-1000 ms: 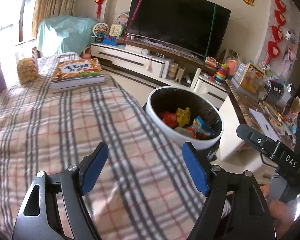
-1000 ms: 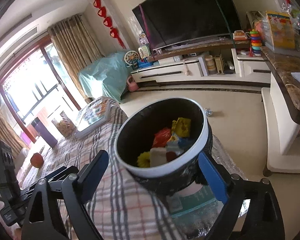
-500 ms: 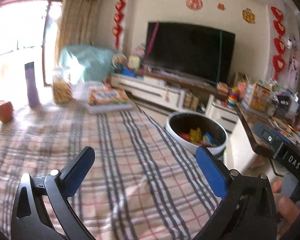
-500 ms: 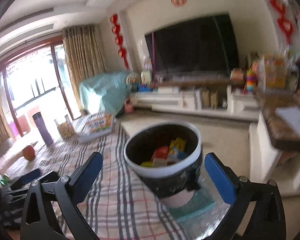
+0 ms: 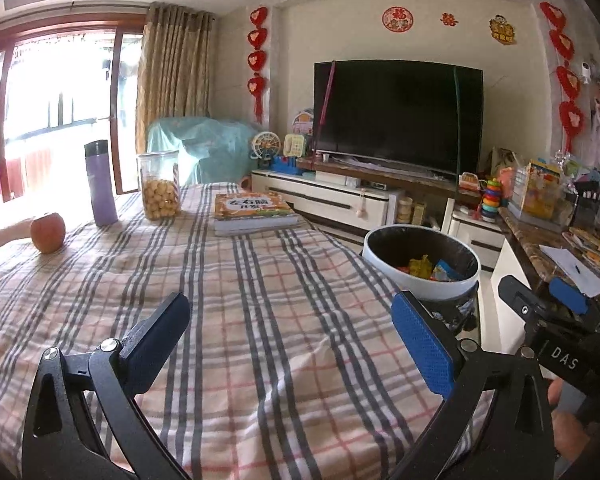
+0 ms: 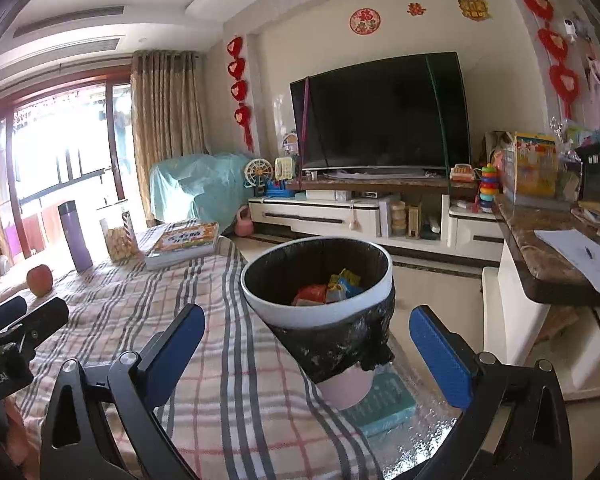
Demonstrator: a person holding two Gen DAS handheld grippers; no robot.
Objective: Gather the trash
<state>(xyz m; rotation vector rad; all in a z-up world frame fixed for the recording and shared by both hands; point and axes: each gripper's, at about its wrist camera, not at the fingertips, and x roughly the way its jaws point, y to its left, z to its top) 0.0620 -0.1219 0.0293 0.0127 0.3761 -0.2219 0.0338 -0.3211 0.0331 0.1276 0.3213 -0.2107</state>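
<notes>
A living room is shown, with a table under a plaid cloth (image 5: 260, 300) of grey and pink stripes, soft and slightly wrinkled. Above that cloth the left gripper (image 5: 292, 336) is held, its jaws spread wide after having just been opening, with only bare cloth between the ribbed blue pads (image 5: 422, 348). The right gripper (image 6: 306, 354) is likewise released, its jaws having just opened too; the trash bin (image 6: 320, 312) is framed between its fingers but is not touched by them.

The trash bin is set just off the cloth's far right edge. It is a round, tapering container with a smooth white rim and a crinkled black liner folded over its outside. It stands upright, its mouth opened upward and its long axis vertical. Inside it, crumpled wrappers (image 6: 332, 286) in red, yellow and blue are seen; their exact kinds cannot be made out. Its pinkish base is partly hidden behind the liner and rests by a teal box (image 6: 384, 404) that is cut off by the right gripper's frame.

Toward the cloth's far end a thick book (image 5: 254, 210) is laid flat, with a clear ribbed jar (image 5: 160, 186) of round snacks, a purple cylindrical flask (image 5: 100, 182) and an apple (image 5: 48, 232) to its left. A hand's edge beside the apple is cut off by the frame.
</notes>
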